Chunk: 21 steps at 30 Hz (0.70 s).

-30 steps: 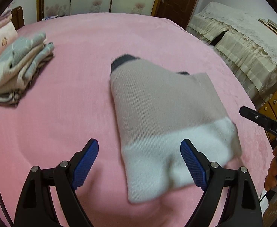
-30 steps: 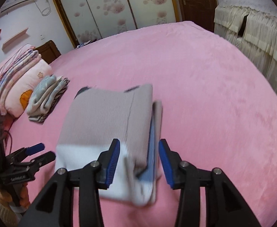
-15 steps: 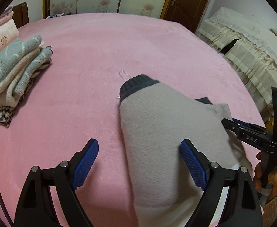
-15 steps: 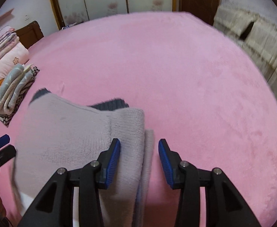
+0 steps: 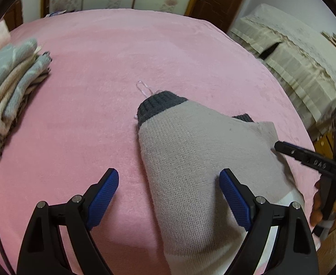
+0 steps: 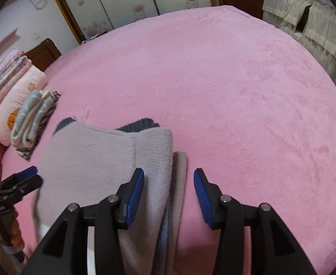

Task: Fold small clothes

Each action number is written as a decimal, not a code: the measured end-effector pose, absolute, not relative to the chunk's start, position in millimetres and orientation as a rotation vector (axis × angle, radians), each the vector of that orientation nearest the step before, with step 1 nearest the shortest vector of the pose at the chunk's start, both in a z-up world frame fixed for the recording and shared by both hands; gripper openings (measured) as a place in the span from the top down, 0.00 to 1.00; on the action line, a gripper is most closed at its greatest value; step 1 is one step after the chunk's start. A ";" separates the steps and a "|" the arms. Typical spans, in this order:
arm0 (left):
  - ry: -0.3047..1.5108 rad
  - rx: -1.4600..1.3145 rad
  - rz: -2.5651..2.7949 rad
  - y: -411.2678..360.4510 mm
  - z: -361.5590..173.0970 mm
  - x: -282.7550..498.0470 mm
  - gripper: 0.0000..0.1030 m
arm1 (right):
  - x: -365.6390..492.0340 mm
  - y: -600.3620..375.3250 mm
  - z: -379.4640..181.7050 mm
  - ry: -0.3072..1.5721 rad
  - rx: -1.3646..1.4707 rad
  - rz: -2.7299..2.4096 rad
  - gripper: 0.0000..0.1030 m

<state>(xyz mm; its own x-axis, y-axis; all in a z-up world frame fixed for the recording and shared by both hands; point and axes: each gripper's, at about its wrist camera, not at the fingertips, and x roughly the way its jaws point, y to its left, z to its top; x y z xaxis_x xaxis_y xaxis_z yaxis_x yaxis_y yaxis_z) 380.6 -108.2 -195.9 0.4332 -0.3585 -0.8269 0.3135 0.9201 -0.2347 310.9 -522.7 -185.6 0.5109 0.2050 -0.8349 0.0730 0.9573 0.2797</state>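
Sweater (image 5: 197, 160), grey knit with a white hem and dark cuffs, lies folded on the pink bedspread (image 5: 94, 73), nearest both cameras. Left gripper (image 5: 169, 194) hovers with jaws spread wide, the garment's left edge between its blue pads (image 5: 102, 192), nothing pinched. Right gripper (image 6: 169, 194) likewise stands open astride the right folded edge, where several layers stack. Risk, as judged: closing there may catch only the top layer, so that a lift peels the fold apart; a dragged pad could also skew the bundle on the plush surface. Near the far cuff (image 5: 158, 105) lies a thin clear loop (image 5: 144, 88), perhaps a hanger hook or tag; its identity is unclear. Farther left sits a stack of folded clothes (image 5: 9, 82). The hem's near part is cut off by the gripper bodies, and the lower layers are hidden.
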 end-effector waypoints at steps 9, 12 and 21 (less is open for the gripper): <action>1.025 -0.067 -0.453 -101.7 -156.7 382.5 0.01 | 294.3 -529.3 -145.9 1.018 0.309 0.170 0.22; 1.048 -0.067 -0.506 -102.0 -150.1 384.3 0.01 | 292.4 -533.4 -140.3 1.023 0.329 0.200 0.16; 1.179 -0.147 -0.631 -106.0 -174.9 383.5 0.01 | 297.4 -541.1 -177.4 1.145 0.447 0.295 0.13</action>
